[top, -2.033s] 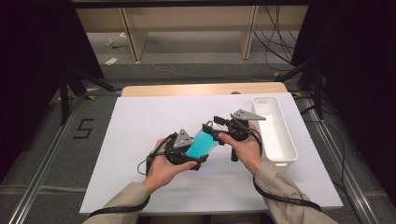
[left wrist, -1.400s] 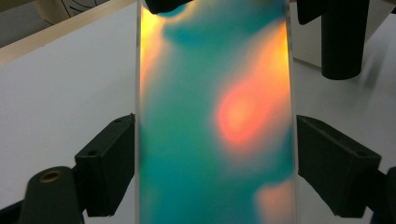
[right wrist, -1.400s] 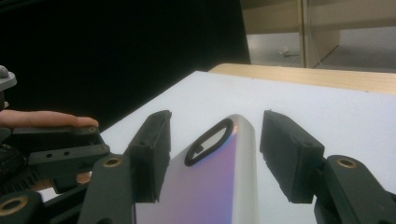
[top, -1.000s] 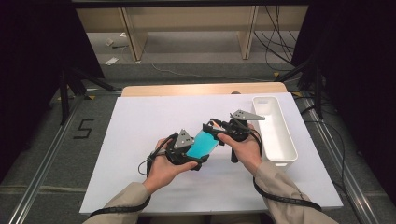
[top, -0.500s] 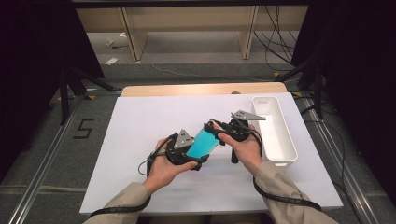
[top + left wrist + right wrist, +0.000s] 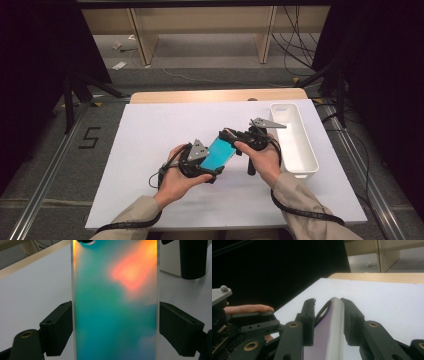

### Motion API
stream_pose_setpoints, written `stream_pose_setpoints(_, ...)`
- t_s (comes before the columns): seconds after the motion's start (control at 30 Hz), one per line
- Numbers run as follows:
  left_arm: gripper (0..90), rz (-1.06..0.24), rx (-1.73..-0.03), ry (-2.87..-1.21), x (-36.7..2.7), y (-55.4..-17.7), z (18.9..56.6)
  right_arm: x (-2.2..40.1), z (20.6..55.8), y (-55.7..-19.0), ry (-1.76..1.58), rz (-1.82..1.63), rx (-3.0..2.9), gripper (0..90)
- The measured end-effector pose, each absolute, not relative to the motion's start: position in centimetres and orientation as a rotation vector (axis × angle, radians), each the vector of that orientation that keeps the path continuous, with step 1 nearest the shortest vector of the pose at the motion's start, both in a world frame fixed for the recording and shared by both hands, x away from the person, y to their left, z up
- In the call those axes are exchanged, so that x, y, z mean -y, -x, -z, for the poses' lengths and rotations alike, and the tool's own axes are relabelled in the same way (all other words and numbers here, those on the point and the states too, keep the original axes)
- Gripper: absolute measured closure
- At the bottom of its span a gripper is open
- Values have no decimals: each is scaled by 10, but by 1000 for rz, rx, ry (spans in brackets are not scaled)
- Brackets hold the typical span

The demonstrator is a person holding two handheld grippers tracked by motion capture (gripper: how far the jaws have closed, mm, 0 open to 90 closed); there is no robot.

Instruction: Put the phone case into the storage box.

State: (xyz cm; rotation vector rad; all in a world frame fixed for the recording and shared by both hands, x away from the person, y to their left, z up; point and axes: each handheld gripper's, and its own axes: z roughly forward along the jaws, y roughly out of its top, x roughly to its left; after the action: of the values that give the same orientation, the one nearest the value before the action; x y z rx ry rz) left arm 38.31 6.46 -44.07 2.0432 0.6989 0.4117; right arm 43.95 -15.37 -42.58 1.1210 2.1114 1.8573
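Above white table (image 6: 150, 130), phone (image 6: 218, 153) bridges both tools' jaws.

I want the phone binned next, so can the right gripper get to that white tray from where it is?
Probably yes: the right gripper sits just beside the white tray, with bare table between. But its jaws, just closing, straddle the phone, which the left gripper holds.

Teal-and-orange iridescent phone (image 6: 218, 154), white tray (image 6: 300, 145), white table (image 6: 150, 135).

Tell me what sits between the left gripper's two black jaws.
The teal phone case fills that gap in the left gripper view, both pads pressing its long edges. The right gripper has just been closing on its far end.
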Motion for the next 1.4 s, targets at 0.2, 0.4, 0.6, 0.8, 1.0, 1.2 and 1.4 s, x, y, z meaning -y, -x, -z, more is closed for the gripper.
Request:
stream_pose_setpoints(0.2, 165, -446, -681, -2050, -64, -383, 441, 154, 420, -438, -1107, -1878, -2118, 708)
stream_pose_setpoints(0.4, 170, -458, -690, -2034, -65, -384, 439, 153, 412, -433, -1071, -1875, -2126, 800)
stream_pose_setpoints(0.6, 140, -442, -728, -1988, -78, -391, 436, 168, 390, -435, -1017, -1891, -2094, 803)
stream_pose_setpoints(0.8, 135, -427, -737, -1974, -84, -393, 437, 180, 380, -436, -956, -1834, -2100, 802)
stream_pose_setpoints(1.0, 135, -429, -734, -1982, -86, -394, 438, 183, 383, -438, -941, -1786, -2135, 802)
stream_pose_setpoints(1.2, 136, -425, -726, -1983, -87, -394, 438, 178, 382, -437, -872, -1724, -2200, 802)
stream_pose_setpoints(1.4, 137, -417, -712, -1985, -86, -393, 438, 171, 376, -434, -728, -1666, -2297, 802)
